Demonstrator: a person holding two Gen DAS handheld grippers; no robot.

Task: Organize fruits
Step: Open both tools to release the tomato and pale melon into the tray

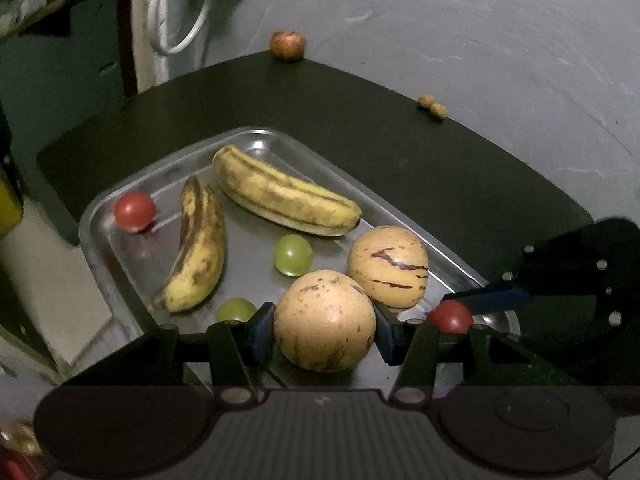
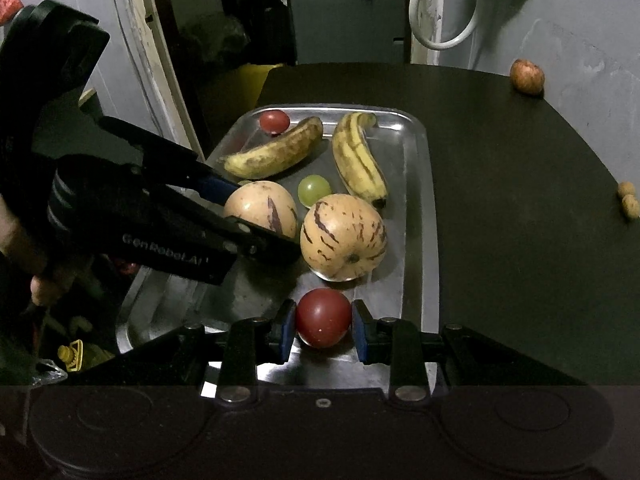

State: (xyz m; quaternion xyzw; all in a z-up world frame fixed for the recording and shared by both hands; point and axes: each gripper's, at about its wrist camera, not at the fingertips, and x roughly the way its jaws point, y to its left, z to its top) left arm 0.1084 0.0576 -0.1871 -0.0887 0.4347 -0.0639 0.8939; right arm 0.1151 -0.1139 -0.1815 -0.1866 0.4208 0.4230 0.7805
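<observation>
A metal tray (image 1: 96,232) (image 2: 424,200) sits on a black table. My left gripper (image 1: 324,330) is shut on a tan, purple-streaked melon-like fruit (image 1: 324,320) (image 2: 260,208) low over the tray's near side. Its blue pads press both flanks of the fruit. My right gripper (image 2: 323,328) is shut on a red tomato (image 2: 324,318) (image 1: 450,316) just above the tray's corner. A second streaked fruit (image 1: 388,266) (image 2: 343,236) lies between the two held fruits. Two bananas (image 1: 284,194) (image 1: 196,248), two green grapes (image 1: 293,255) (image 1: 236,309) and another tomato (image 1: 135,211) also lie in the tray.
A brown round fruit (image 1: 288,45) (image 2: 527,76) rests at the table's far edge by the grey wall. Two small brown nuts (image 1: 433,106) (image 2: 627,200) lie along the same edge. A white cable loop (image 1: 176,12) hangs beyond the table. A person's hand (image 2: 16,240) holds the left gripper.
</observation>
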